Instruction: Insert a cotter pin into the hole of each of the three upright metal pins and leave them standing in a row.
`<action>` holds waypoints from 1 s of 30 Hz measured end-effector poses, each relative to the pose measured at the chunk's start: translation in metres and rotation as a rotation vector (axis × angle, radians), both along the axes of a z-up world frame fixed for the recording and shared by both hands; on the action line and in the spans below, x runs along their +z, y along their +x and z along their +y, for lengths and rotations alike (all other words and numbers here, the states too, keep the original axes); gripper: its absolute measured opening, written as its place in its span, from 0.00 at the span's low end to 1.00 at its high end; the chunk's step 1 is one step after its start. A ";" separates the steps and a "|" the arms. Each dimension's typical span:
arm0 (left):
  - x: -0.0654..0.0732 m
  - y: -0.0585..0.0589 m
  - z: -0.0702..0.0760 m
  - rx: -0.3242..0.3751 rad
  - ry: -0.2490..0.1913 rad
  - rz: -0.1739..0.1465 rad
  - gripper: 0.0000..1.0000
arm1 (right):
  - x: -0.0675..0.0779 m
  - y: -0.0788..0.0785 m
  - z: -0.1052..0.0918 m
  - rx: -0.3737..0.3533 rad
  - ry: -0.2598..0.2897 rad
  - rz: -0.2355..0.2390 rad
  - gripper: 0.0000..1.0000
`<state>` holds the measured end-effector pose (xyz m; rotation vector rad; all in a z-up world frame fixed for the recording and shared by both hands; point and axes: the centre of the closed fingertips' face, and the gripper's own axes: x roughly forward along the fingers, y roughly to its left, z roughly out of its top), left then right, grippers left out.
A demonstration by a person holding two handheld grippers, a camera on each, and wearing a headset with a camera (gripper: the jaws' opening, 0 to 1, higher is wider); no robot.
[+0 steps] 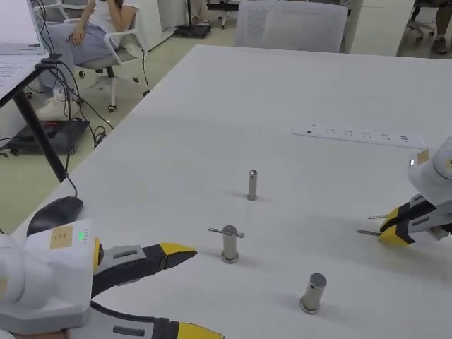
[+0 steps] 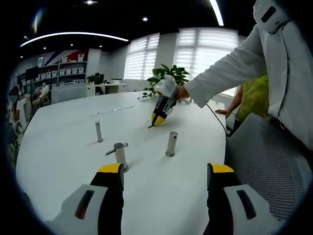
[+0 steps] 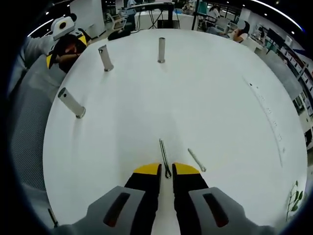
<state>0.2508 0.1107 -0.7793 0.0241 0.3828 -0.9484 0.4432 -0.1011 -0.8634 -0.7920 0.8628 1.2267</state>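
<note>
Three upright metal pins stand on the white table (image 1: 212,113): a far one (image 1: 252,185), a middle one (image 1: 229,244) with a cotter pin through its top, and a near one (image 1: 312,292) with a bare head. My left gripper (image 1: 194,293) is open at the bottom left, a short way from the middle pin (image 2: 120,154). My right gripper (image 3: 166,171) is shut on the looped end of a cotter pin (image 3: 164,152) at the right side of the table. A second cotter pin (image 3: 196,159) lies loose beside it.
A white power strip (image 1: 360,134) lies at the back right of the table. A black mouse (image 1: 56,212) sits at the left edge. Beyond are a grey chair (image 1: 289,25), a side desk with cables, and a seated person (image 1: 99,28).
</note>
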 end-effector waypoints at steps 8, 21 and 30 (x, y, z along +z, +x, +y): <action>0.001 0.001 0.001 0.003 0.003 -0.002 0.69 | -0.001 -0.001 0.000 0.043 -0.038 -0.012 0.05; 0.004 0.003 -0.002 -0.004 0.002 -0.007 0.68 | 0.004 0.000 -0.002 0.047 -0.039 -0.042 0.03; 0.008 0.003 -0.006 -0.012 0.002 -0.018 0.68 | 0.015 -0.005 -0.003 0.046 -0.019 -0.054 0.02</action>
